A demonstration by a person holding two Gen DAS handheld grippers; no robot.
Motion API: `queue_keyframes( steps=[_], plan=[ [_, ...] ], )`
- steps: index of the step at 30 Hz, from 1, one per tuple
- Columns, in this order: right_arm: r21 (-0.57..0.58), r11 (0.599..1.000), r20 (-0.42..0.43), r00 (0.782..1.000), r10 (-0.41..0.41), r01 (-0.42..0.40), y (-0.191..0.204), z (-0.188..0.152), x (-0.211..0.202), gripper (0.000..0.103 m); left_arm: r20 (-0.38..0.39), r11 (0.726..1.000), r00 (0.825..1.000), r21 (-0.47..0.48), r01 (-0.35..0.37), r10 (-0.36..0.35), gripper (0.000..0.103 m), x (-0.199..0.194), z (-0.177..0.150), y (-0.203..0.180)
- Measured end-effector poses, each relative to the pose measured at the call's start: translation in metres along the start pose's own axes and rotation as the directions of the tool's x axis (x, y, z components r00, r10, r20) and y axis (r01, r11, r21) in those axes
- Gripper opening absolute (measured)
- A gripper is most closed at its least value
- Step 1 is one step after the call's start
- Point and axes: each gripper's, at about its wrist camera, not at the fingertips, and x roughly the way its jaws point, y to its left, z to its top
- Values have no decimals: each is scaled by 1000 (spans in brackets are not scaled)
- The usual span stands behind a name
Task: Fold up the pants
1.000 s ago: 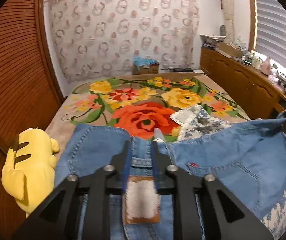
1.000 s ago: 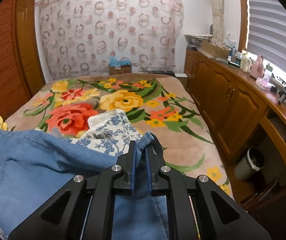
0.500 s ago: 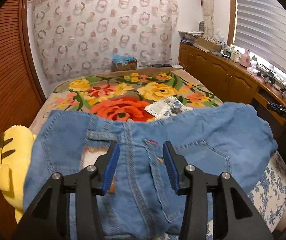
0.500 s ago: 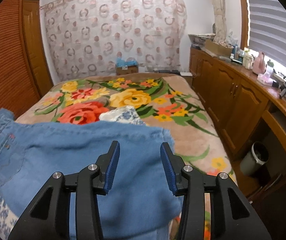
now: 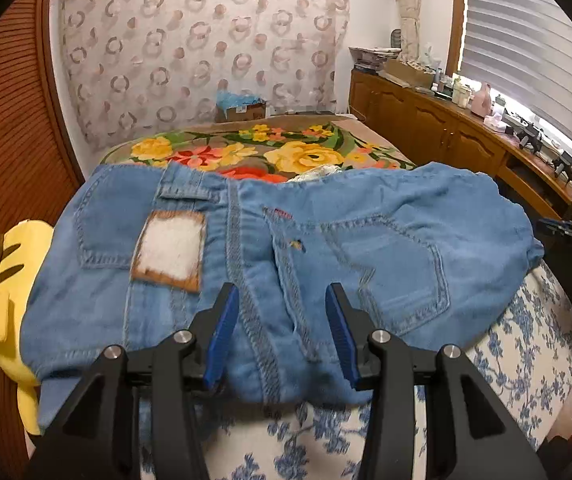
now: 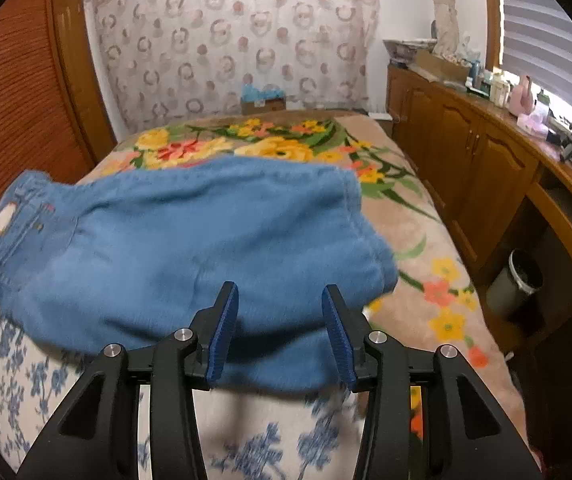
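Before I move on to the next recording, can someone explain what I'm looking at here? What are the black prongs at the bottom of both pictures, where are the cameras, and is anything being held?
There is no robot. A person carries a hand-held gripper in each hand, and a wide-angle camera on each looks forward along its two fingers. One picture comes from the left hand-held gripper, the other from the right hand-held gripper. The black prongs with blue pads are their fingers. A pair of blue jeans lies folded across a bed, over a flowery blanket and a blue-and-white cloth. A yellow soft toy sits at the left edge. Nothing is held: both sets of jaws stand apart above the jeans without pinching them.
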Motion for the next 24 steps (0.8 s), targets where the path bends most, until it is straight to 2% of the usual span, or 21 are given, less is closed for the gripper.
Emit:
queue_keyframes(
  steps=[4,9,15,20,24],
  plan=[
    [16,1000,-18,1000,20,-20,6,-14,-3,46,3,1000,1000,-6,5,-5,44,-8,-9,5],
    [-3,999,-57,997,51,-52,21,-26,2,50,0,999,999,-12,-36,36,44,-16,-18,15],
    [-36,996,-87,993,79,-82,42,-35,11,50,11,995,997,-63,-76,77,44,-26,-26,39],
    [-77,994,-101,992,76,-83,54,-33,17,51,6,987,992,-103,-123,124,44,-30,-32,60],
    [-91,993,-112,991,69,-79,58,-34,22,51,-2,984,991,-122,-131,132,44,-31,-38,70]
  ],
)
